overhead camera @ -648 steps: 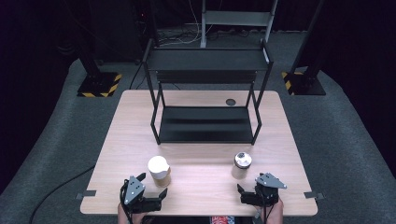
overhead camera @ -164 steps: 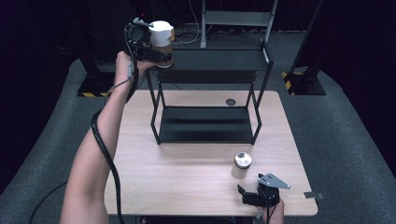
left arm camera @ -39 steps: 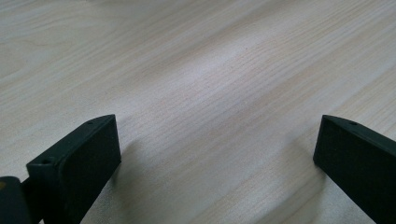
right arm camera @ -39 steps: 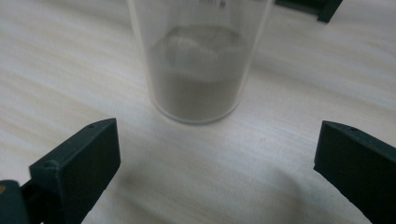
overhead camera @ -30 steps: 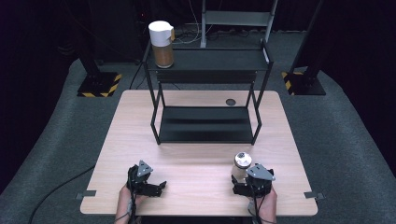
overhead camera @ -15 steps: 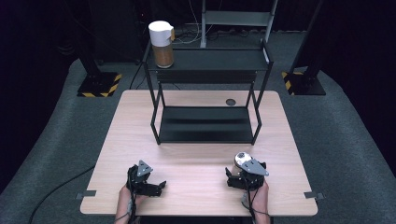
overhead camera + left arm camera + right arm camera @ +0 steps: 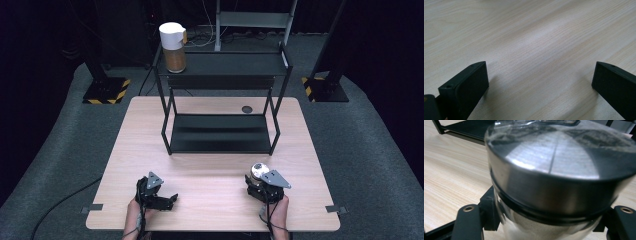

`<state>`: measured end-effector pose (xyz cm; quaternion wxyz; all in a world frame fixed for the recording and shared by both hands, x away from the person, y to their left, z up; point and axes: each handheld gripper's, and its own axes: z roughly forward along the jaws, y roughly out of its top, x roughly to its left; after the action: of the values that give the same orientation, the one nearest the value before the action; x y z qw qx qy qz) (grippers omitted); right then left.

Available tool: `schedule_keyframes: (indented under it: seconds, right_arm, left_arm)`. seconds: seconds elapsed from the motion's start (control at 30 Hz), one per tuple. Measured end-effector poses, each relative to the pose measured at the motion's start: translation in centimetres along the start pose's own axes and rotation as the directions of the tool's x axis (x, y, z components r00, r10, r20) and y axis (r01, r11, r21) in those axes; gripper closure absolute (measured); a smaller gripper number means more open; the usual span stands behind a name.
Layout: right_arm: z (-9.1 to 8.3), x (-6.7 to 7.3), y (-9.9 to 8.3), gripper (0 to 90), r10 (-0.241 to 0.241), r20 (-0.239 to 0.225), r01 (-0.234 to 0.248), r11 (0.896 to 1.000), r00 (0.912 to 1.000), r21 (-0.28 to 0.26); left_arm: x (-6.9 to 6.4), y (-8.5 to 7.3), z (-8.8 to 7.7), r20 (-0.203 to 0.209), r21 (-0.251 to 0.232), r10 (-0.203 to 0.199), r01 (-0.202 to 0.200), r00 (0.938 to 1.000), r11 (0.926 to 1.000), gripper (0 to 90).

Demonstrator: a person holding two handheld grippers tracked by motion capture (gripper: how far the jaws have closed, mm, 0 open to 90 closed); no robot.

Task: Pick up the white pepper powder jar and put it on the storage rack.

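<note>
On my left, the left tongs [image 7: 159, 198] rest low over the pale wooden table [image 7: 210, 200] near its front edge, jaws spread wide with only bare wood grain between them in the left gripper view. Far back and up, a tall cylindrical container with a white top and cork-brown body [image 7: 173, 47] stands on the left end of the top shelf of the black metal two-tier rack [image 7: 220, 100], well apart from both tongs. To the right, the small glass jar with a round brushed-metal lid [image 7: 559, 170] stands upright on the table, its long axis vertical, directly between the jaws of the right tongs [image 7: 262, 189]. In the right gripper view the jaws flank the jar's body just under the lid; whether they already press on it I cannot tell. I judge the right hand [image 7: 276, 210] by far the nearer to it.
</note>
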<state>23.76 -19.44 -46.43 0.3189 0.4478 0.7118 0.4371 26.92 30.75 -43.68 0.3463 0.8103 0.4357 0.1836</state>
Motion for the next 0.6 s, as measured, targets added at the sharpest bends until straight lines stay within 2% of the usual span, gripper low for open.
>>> schedule_keyframes:
  seconds: [0.17, 0.37, 0.6]
  right_arm:
    - [0.0, -0.3, 1.0, 29.6, -0.006, 0.002, 0.006, 1.000, 1.0000, 0.014]
    - [-0.3, -0.8, 3.0, 29.6, -0.017, -0.009, 0.017, 1.000, 0.9998, -0.015]
    - [0.1, -1.0, 4.2, 29.6, -0.026, 0.001, 0.026, 0.999, 0.9997, -0.023]
  left_arm:
    - [0.0, 0.0, 0.0, 0.000, 0.000, 0.000, 0.000, 1.0000, 1.0000, 0.1]
    - [0.0, 0.0, 0.0, -0.001, 0.000, 0.000, 0.000, 1.0000, 1.0000, 0.1]
    - [0.0, 0.0, 0.0, -0.001, -0.001, 0.000, 0.000, 1.0000, 1.0000, 0.1]
